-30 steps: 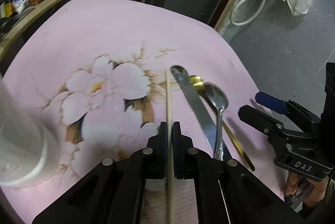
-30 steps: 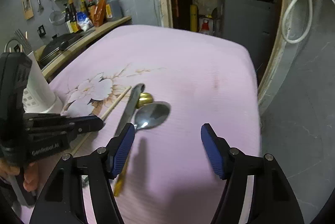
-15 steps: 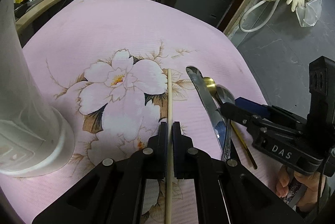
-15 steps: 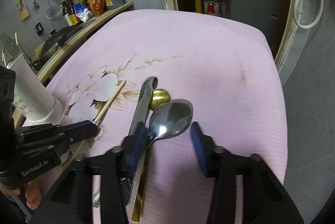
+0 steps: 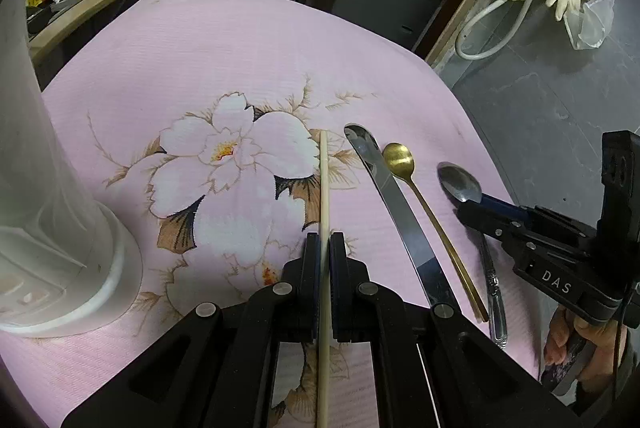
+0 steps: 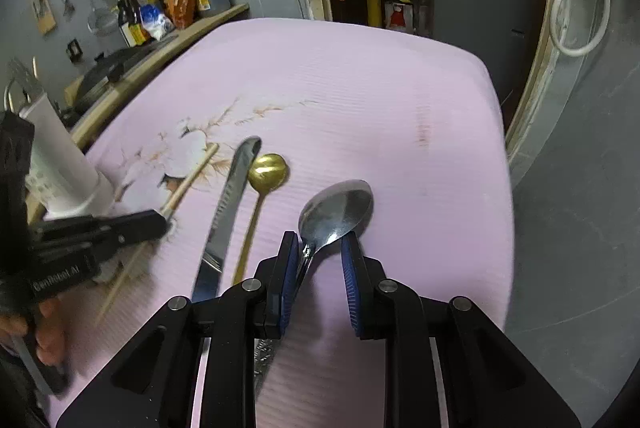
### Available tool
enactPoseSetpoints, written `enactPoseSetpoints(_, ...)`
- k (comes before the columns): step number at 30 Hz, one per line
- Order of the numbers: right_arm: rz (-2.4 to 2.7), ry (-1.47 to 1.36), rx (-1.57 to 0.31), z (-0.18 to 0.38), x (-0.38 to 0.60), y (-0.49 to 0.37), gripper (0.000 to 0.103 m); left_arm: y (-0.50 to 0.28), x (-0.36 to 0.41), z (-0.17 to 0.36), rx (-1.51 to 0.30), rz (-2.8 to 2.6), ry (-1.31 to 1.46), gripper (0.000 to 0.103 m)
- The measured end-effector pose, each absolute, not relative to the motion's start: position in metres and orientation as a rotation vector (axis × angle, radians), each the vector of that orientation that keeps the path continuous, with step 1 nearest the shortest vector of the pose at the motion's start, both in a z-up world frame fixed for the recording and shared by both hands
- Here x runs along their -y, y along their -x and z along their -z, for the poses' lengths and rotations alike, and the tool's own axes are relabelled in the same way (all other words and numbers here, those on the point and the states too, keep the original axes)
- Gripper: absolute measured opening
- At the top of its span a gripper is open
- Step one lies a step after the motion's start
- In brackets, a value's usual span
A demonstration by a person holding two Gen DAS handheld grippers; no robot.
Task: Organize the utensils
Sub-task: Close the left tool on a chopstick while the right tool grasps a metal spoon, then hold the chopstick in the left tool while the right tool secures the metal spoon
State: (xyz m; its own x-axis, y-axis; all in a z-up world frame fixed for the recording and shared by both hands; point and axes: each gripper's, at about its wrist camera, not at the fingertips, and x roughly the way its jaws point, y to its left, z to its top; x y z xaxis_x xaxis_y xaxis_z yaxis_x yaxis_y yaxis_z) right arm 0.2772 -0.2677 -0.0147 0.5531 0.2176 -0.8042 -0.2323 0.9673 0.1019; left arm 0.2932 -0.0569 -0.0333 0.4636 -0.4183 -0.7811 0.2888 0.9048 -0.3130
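My left gripper (image 5: pixel 325 244) is shut on a wooden chopstick (image 5: pixel 325 180) that lies along the pink floral cloth. To its right lie a table knife (image 5: pixel 394 204), a gold spoon (image 5: pixel 398 158) and a silver spoon (image 5: pixel 460 184). My right gripper (image 6: pixel 320 248) straddles the silver spoon (image 6: pixel 340 208) at its neck, and its jaws are closing. The spoon's neck lies against the left blue pad, while a gap shows at the right pad. The bowl points away from me.
A tall white utensil holder (image 5: pixel 48 228) stands at the left on the cloth, with fork tines showing above it (image 6: pixel 20 80). The table's right edge (image 6: pixel 506 188) drops to grey floor close to the silver spoon. Bottles line a shelf (image 6: pixel 168 4) behind.
The right gripper's jaws have narrowed from wide apart to close around the silver spoon's neck. The spoon has slid right, away from the gold spoon and knife. The left gripper still clamps the chopstick.
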Motion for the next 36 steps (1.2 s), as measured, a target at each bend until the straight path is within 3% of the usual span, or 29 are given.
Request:
enactPoseSetpoints(4, -0.251, 0.083, -0.946, 0.014, 0.266, -0.272, 0.022, -0.29, 0.061, 0.033, -1.002, 0.448, 0.109, 0.003)
enactPoseSetpoints(14, -0.241, 0.113, -0.922, 0.016, 0.263, -0.256, 0.045, -0.288, 0.071, 0.033, -0.994, 0.444, 0.024, 0.003)
enactPoseSetpoints(18, -0.228, 0.181, -0.911, 0.018, 0.253, -0.254, 0.044, -0.289, 0.072, 0.035, -0.995, 0.448, 0.042, 0.003)
enactPoseSetpoints(22, -0.234, 0.206, -0.913, 0.016, 0.254, -0.25, 0.024, -0.291, 0.065, 0.036, -1.006, 0.445, 0.084, 0.003)
enactPoseSetpoints(25, -0.239, 0.221, -0.92, 0.015, 0.258, -0.246, 0.018, -0.292, 0.061, 0.036, -1.016, 0.439, 0.13, 0.003)
enactPoseSetpoints(30, -0.221, 0.208, -0.924, 0.012, 0.27, -0.243, 0.017, -0.291, 0.058, 0.035, -1.041, 0.455, 0.177, 0.003)
enactPoseSetpoints(36, -0.202, 0.162, -0.938, 0.012, 0.276, -0.251, 0.025, -0.291, 0.066, 0.031, -1.037, 0.453, 0.088, 0.003)
